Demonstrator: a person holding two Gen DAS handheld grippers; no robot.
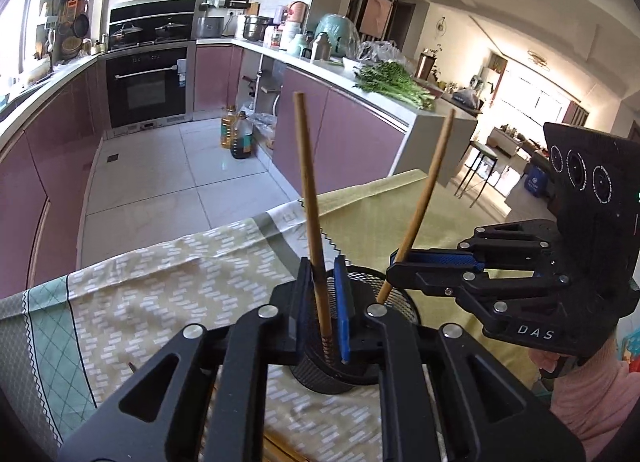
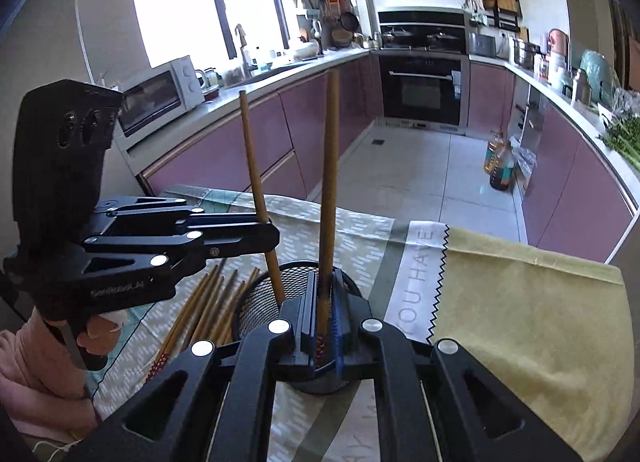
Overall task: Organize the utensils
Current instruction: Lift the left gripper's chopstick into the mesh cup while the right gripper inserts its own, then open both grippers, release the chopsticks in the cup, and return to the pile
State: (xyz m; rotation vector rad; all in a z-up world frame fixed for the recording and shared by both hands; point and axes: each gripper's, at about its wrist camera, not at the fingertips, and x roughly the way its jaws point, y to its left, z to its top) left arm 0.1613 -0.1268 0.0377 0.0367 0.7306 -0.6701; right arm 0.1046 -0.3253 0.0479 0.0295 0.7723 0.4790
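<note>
A black mesh holder (image 1: pixel 376 294) (image 2: pixel 272 298) stands on the patterned tablecloth. My left gripper (image 1: pixel 323 302) is over the holder with a wooden chopstick (image 1: pixel 310 198) upright between its blue pads; a gap shows beside the stick. It also shows in the right wrist view (image 2: pixel 272 240), with the stick's lower end inside the holder. My right gripper (image 2: pixel 325 314) (image 1: pixel 396 262) is shut on a second chopstick (image 2: pixel 330 182) (image 1: pixel 426 198), its lower end in the holder. Several more chopsticks (image 2: pixel 208 302) lie on the cloth left of the holder.
A plain yellow cloth (image 2: pixel 540 302) covers the table's right part. Beyond the table's far edge is tiled kitchen floor with oil bottles (image 1: pixel 236 134), purple cabinets and an oven (image 1: pixel 148 86). Greens (image 1: pixel 396 82) lie on the counter.
</note>
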